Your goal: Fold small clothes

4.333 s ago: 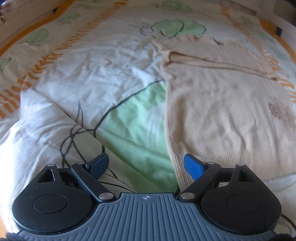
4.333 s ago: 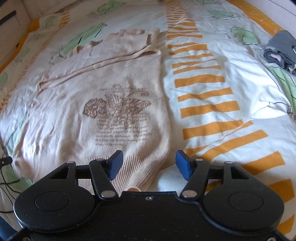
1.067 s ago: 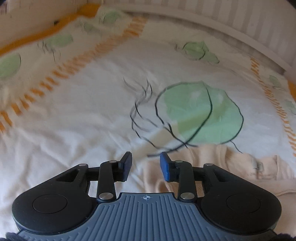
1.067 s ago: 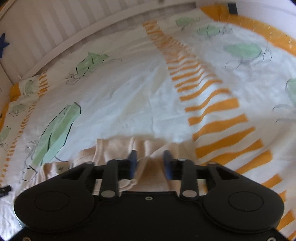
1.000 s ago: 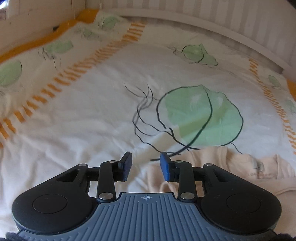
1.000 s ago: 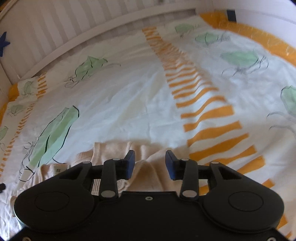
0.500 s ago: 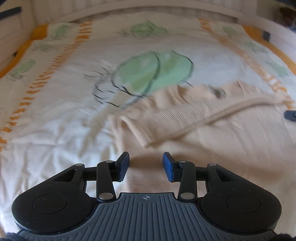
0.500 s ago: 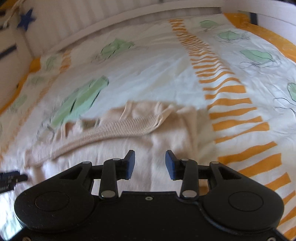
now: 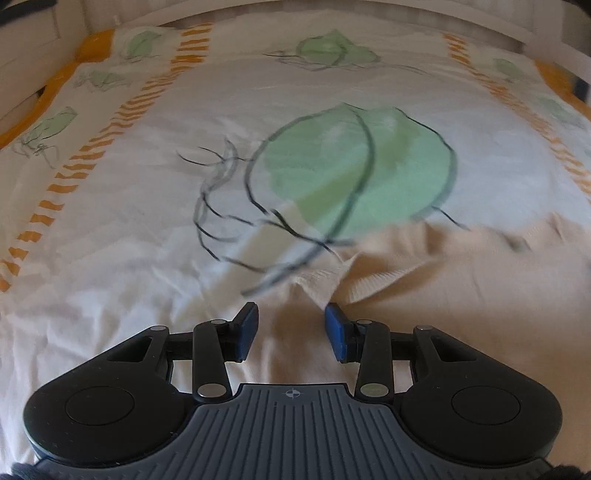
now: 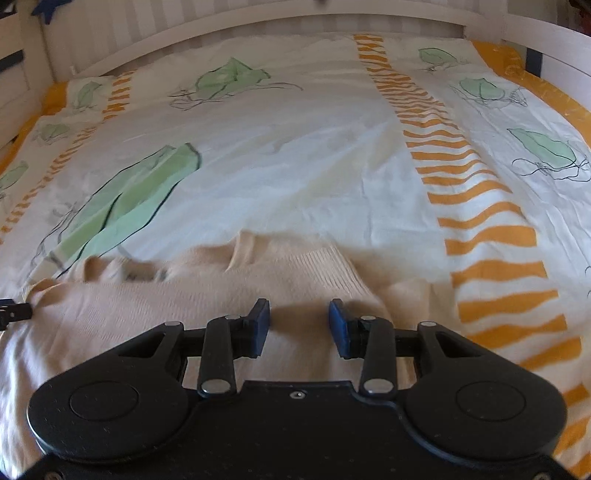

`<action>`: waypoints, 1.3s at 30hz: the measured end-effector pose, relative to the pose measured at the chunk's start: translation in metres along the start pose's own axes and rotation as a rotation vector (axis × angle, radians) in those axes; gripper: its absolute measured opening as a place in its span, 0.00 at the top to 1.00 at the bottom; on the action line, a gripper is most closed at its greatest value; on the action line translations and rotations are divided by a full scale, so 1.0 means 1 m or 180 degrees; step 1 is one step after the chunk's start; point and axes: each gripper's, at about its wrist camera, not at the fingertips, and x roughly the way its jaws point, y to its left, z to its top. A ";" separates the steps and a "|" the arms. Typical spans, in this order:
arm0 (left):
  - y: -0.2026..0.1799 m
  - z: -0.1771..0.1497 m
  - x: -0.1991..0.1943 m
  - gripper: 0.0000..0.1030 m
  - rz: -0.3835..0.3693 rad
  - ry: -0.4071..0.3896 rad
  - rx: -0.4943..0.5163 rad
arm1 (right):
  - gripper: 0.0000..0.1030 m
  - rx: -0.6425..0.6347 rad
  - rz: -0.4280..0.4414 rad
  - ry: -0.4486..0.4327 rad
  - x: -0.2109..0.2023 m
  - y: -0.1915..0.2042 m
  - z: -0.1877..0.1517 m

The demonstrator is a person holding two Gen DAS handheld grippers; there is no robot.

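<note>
Beige sweater (image 10: 155, 325) aside, the biggest thing in view is the bed cover (image 10: 303, 158), white with green leaves and orange stripes, running back to a pale slatted bed frame (image 10: 229, 18). The sweater lies flat on the near part of that cover, spreading across the bottom of the right wrist view and into the lower right of the left wrist view.

Its ribbed hem band (image 10: 325, 269) now lies doubled over on top of the body of the garment, close to the neckline and label end (the label itself is too blurred to read). So, as I judge it, the bottom-to-top fold has been laid, but loosely: at the left side one ribbed corner (image 9: 328, 284) is crumpled and turned, not squared with the edge beneath.

Left gripper (image 9: 291, 330) hangs just over that corner with its blue pads apart; its jaws have just been opening, and nothing sits between them, only cloth beneath. Right gripper (image 10: 299, 325) hovers over the folded layer, jaws likewise parted and gripping nothing.

What seems left: straightening that corner, smoothing the fold, and probably another fold to make the bundle compact.
</note>
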 end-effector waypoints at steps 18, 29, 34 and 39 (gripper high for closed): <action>-0.044 -0.054 -0.067 0.60 -0.0272 0.0001 0.0505 | 0.53 0.0262 0.0242 -0.0010 -0.070 0.000 -0.055; -0.060 -0.097 -0.065 0.54 -0.0175 0.0126 0.0832 | 0.52 -0.0424 0.0082 -0.0031 -0.079 0.030 -0.109; -0.040 -0.110 -0.071 0.51 -0.0202 0.0193 0.0767 | 0.52 -0.0385 -0.0030 -0.0083 -0.086 0.014 -0.116; -0.028 -0.118 -0.078 0.48 -0.0212 0.0202 0.0609 | 0.52 -0.0309 0.0005 -0.0125 -0.089 0.005 -0.119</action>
